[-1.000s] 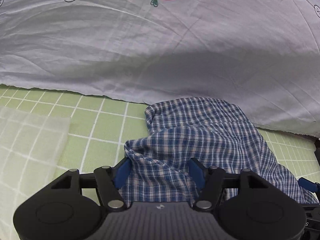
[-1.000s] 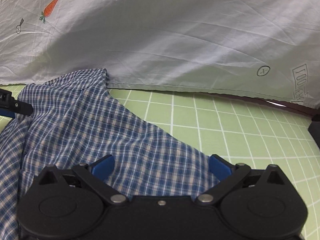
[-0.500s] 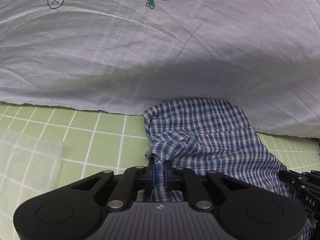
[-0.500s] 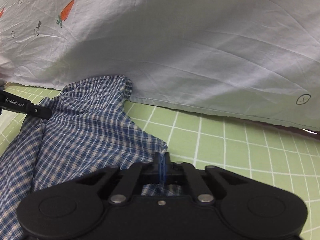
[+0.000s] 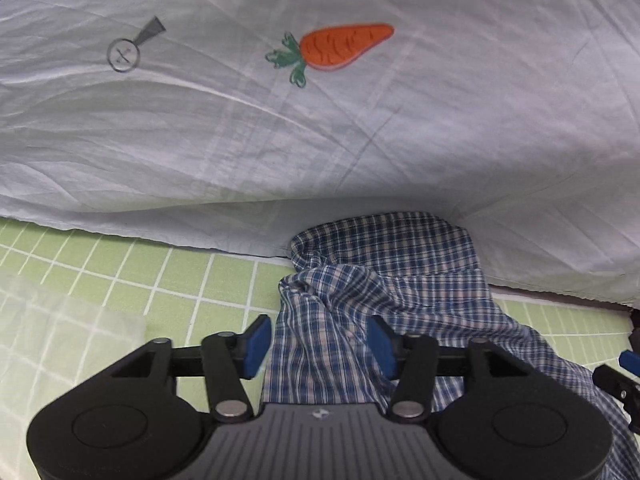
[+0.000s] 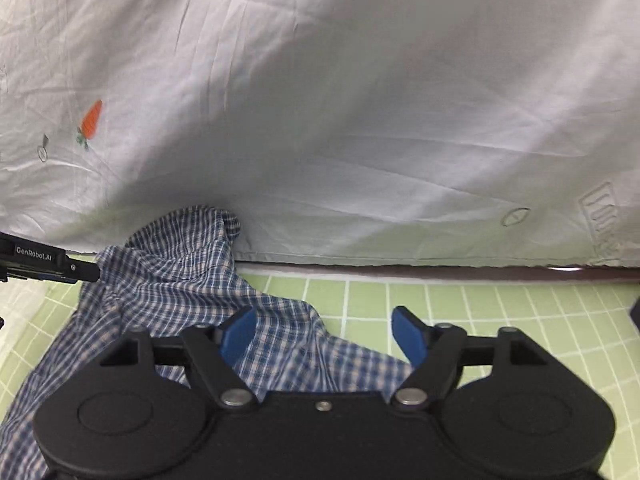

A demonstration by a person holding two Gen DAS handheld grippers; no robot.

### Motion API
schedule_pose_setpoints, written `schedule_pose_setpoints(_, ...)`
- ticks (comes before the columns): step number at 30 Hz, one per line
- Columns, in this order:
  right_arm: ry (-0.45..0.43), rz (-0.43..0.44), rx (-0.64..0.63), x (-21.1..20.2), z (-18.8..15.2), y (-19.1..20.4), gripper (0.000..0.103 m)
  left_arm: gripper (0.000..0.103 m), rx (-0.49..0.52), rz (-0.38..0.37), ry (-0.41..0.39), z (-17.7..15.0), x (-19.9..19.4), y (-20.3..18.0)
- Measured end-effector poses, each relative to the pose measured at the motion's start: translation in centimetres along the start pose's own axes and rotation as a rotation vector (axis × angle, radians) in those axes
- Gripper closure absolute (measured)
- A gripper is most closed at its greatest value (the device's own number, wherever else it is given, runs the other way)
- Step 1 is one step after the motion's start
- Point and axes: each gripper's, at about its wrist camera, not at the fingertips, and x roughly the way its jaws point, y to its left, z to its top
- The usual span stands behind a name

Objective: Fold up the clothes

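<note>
A blue and white checked shirt [image 5: 400, 280] lies crumpled on the green grid mat [image 5: 180, 280], its far end against a white sheet. My left gripper [image 5: 318, 342] hovers over the shirt's left edge. Its jaws are opening, and loose fabric lies between the blue pads without being pinched. In the right wrist view the same shirt [image 6: 172, 280] spreads to the left. My right gripper [image 6: 322, 336] hangs above its right corner, jaws opening, with cloth below and between the pads but not pressed.
A white sheet with a carrot print [image 5: 344, 46] rises behind the mat across both views. A pale translucent cloth [image 5: 60, 340] lies on the mat at the left. Bare green mat [image 6: 500, 320] stretches to the right of the shirt.
Half a second ago both grippers were shut on pinches of the shirt. Now both have let go, their jaws stand apart, and both have risen a little.
</note>
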Motion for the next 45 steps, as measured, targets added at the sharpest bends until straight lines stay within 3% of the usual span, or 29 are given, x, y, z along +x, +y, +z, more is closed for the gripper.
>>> schedule_pose_setpoints(1, 0.001, -0.015, 0.007, -1.8, -0.8, -0.5, 0.016, 0.029, -0.006, 0.002, -0.012, -0.6, -1.8, 0.0)
schedule_pose_setpoints(7, 0.050, -0.127, 0.028, -11.8, -7.9, -2.0, 0.011, 0.024, 0.044, -0.009, 0.020, -8.5, -10.8, -1.3)
schedule_pose_setpoints(14, 0.160, -0.222, 0.245, -19.3, -16.4, -6.9, 0.008, 0.023, 0.078, 0.014, 0.124, -19.7, -14.7, -4.6)
schedule_pose_setpoints(19, 0.178, -0.259, 0.364, -22.8, -20.2, -10.1, 0.005, 0.023, 0.063, 0.038, 0.203, -24.3, -15.7, -5.1)
schedule_pose_setpoints(24, 0.155, -0.274, 0.487, -24.3, -22.0, -13.1, 0.005, 0.022, 0.049, 0.058, 0.257, -25.6, -15.5, -5.0)
schedule_pose_setpoints(33, 0.069, -0.367, 0.715, -25.3, -22.7, -18.9, 0.004, 0.007, 0.109, 0.086, 0.276, -26.4, -15.1, -6.3)
schedule_pose_setpoints(38, 0.042, -0.495, 0.741, -25.7, -23.2, -21.3, 0.001, 0.000, 0.202, 0.131, 0.298, -27.4, -14.7, -7.6)
schedule_pose_setpoints(45, 0.046, -0.572, 0.716, -25.3, -23.6, -24.0, 0.001, 0.000, 0.202, 0.146, 0.302, -27.3, -14.2, -7.9)
